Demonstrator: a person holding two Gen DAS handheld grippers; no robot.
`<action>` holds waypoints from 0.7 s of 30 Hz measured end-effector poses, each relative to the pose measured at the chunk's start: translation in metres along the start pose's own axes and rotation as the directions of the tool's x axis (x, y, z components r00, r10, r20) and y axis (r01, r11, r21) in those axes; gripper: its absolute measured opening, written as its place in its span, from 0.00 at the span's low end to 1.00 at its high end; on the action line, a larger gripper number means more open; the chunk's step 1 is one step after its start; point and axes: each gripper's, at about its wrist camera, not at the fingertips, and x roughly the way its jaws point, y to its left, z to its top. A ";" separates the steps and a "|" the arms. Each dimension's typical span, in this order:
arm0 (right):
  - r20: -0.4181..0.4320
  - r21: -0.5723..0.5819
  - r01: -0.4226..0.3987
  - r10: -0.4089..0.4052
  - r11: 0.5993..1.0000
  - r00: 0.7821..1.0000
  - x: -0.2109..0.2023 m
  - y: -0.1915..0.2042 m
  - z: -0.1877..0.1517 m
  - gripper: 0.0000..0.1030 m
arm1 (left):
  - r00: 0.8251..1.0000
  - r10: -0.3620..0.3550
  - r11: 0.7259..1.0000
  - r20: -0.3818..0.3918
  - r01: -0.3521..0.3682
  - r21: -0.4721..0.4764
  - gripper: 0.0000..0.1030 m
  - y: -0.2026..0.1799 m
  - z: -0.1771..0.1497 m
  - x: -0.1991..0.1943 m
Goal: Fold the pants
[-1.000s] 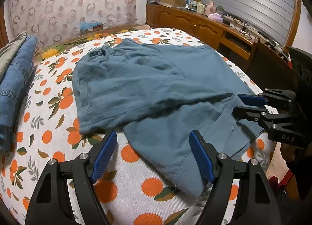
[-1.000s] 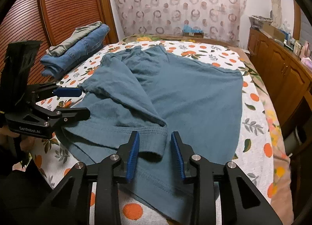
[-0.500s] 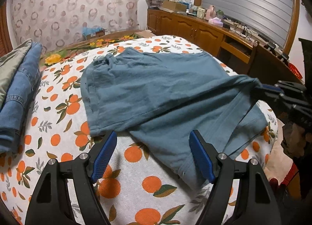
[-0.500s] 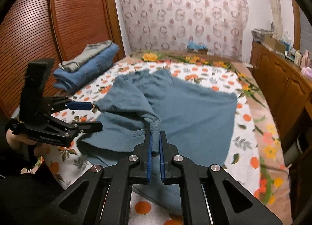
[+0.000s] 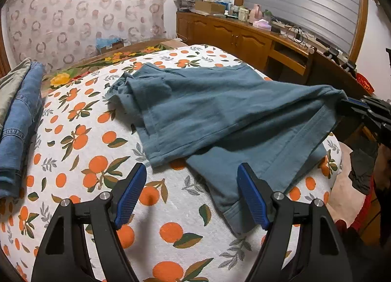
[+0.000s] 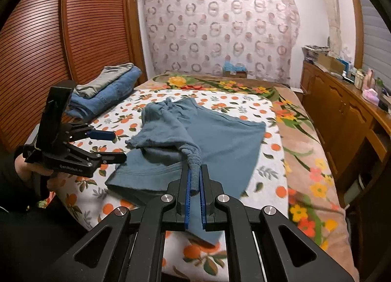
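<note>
A bed (image 5: 73, 184) with an orange-print cover (image 6: 266, 157) spreads ahead of both grippers. The blue pants (image 5: 220, 115) lie on it, between them. The right gripper (image 6: 194, 198) is clamped on a bunched leg hem, lifting it. The left gripper (image 5: 191, 194) hovers spread wide, empty, just short of the pants' near edge.

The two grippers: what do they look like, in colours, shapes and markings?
Both are black metal with silver screws. The left gripper has ribbed blue finger pads and white lettering on its body, seen from the right wrist. The right gripper has the same blue pads.
</note>
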 end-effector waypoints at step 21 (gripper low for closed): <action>-0.151 0.076 0.033 -0.021 0.997 0.988 0.007 -0.010 -0.026 0.06 | 0.999 0.001 1.000 -0.035 -0.001 0.007 0.75 -0.007 -0.006 0.016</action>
